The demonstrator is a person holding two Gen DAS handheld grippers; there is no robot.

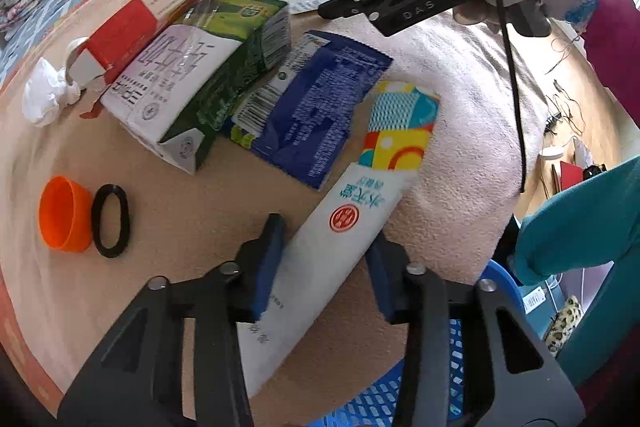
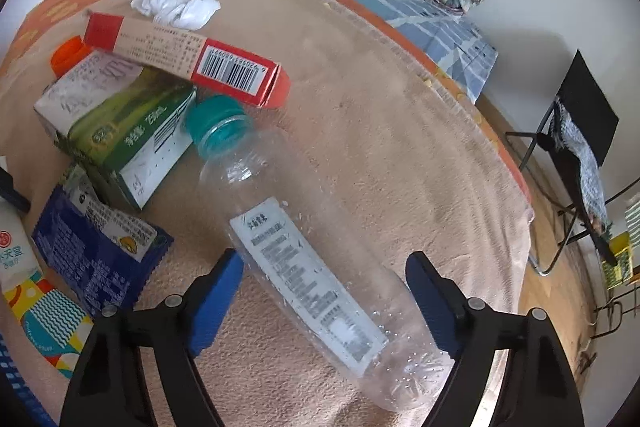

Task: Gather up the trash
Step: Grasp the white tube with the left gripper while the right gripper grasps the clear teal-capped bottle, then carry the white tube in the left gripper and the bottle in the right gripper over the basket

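left wrist view, left hand-held gripper (image 1: 324,259) clamping white tube (image 1: 340,227)

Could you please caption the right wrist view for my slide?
Open right claw straddles a clear plastic bottle lying on the beige blanket.

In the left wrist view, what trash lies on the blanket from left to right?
Crumpled white tissue → orange cap → black ring → green-and-white carton → blue wrapper → white packet held in the left gripper.
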